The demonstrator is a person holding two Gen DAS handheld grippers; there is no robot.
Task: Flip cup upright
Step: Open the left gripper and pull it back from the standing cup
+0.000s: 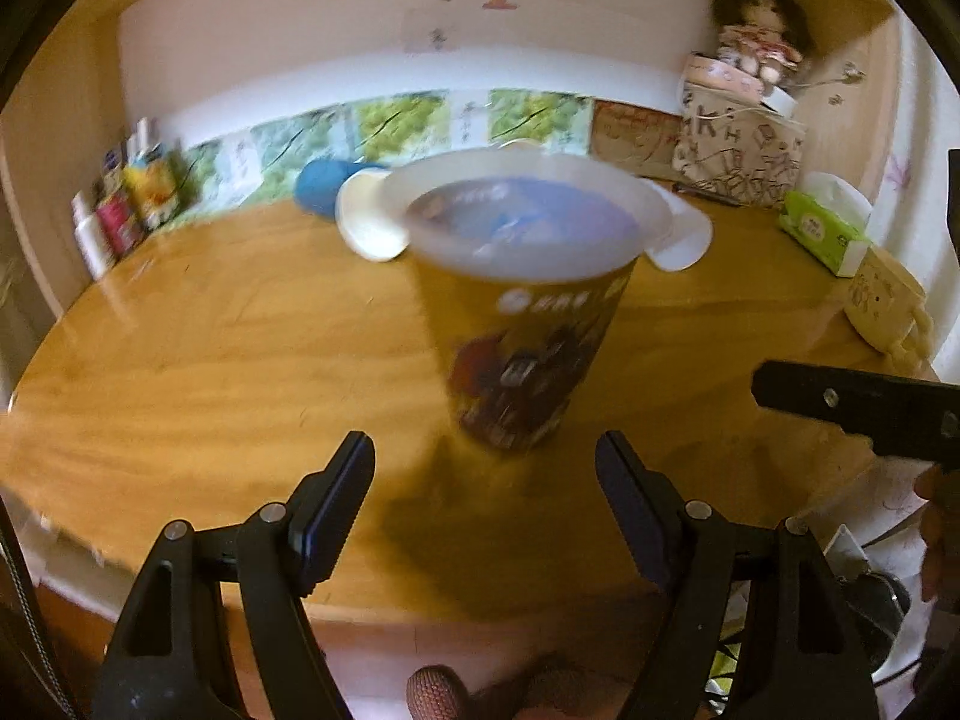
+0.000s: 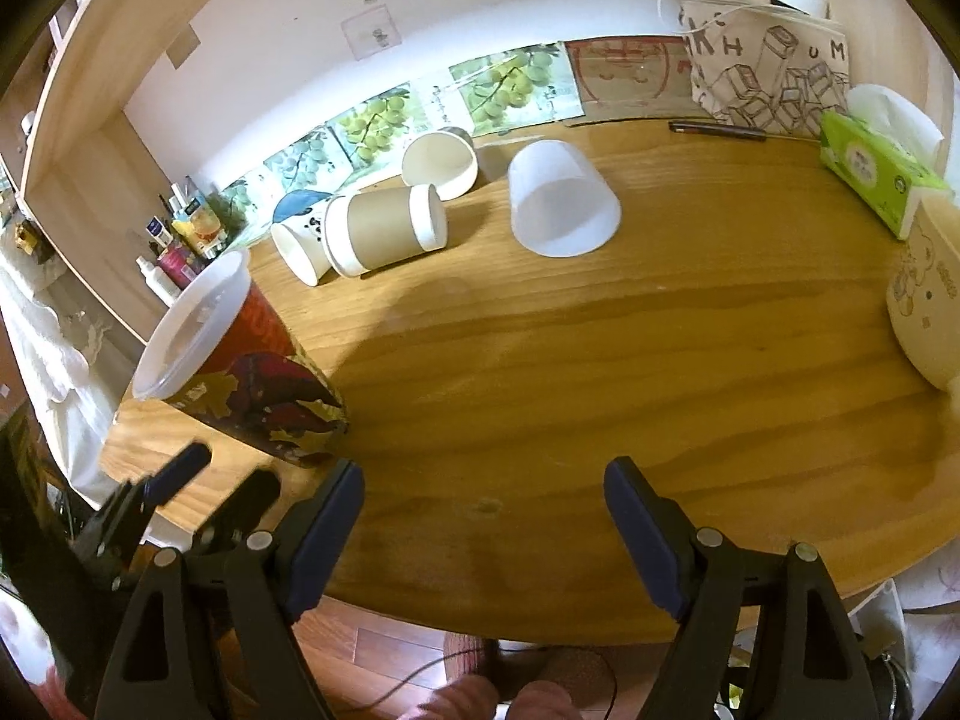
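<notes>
A printed cup with a clear rim [image 1: 522, 324] stands upright on the wooden table [image 1: 210, 360], just ahead of my open left gripper [image 1: 483, 468]. It also shows at the left of the right wrist view [image 2: 240, 360], with the left gripper [image 2: 210, 486] open behind its base. My right gripper [image 2: 483, 504] is open and empty over the table's front edge; one of its fingers [image 1: 852, 402] shows at the right of the left wrist view. A white plastic cup [image 2: 561, 204] stands upside down further back. Several paper cups [image 2: 384, 228] lie on their sides.
A green tissue box [image 2: 870, 174], a cream mug [image 2: 930, 306] and a printed bag [image 2: 774, 78] sit at the right. Bottles [image 2: 180, 246] stand at the left by the wooden shelf wall. A pen [image 2: 714, 129] lies near the back wall.
</notes>
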